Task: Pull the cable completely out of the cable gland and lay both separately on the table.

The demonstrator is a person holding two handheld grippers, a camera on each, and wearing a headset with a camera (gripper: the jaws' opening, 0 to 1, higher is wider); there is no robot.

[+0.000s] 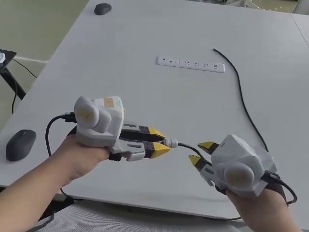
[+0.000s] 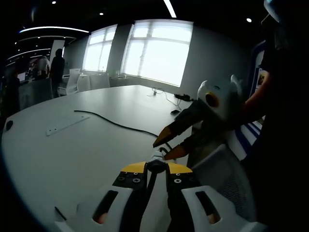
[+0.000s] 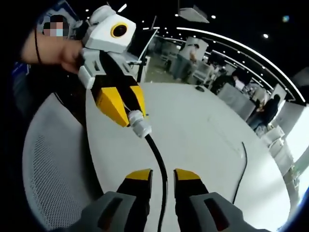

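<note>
Parted, the right gripper (image 3: pixel 161 175) straddles the cable (image 3: pixel 156 151); left gripper (image 2: pixel 155 169) clamps gland (image 3: pixel 139 124).

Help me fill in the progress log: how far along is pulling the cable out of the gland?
Done: the left tool is shut on the cable gland. In hand: the right tool stands open around the cable, not yet clamped. Left: the cable runs into the gland; pull it out, then lay both apart on the table.

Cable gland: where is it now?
Head view: the cable gland is clamped at the tips of the left hand-held gripper, over the near edge of the table; its cable runs between the open jaws of the right hand-held gripper.
</note>
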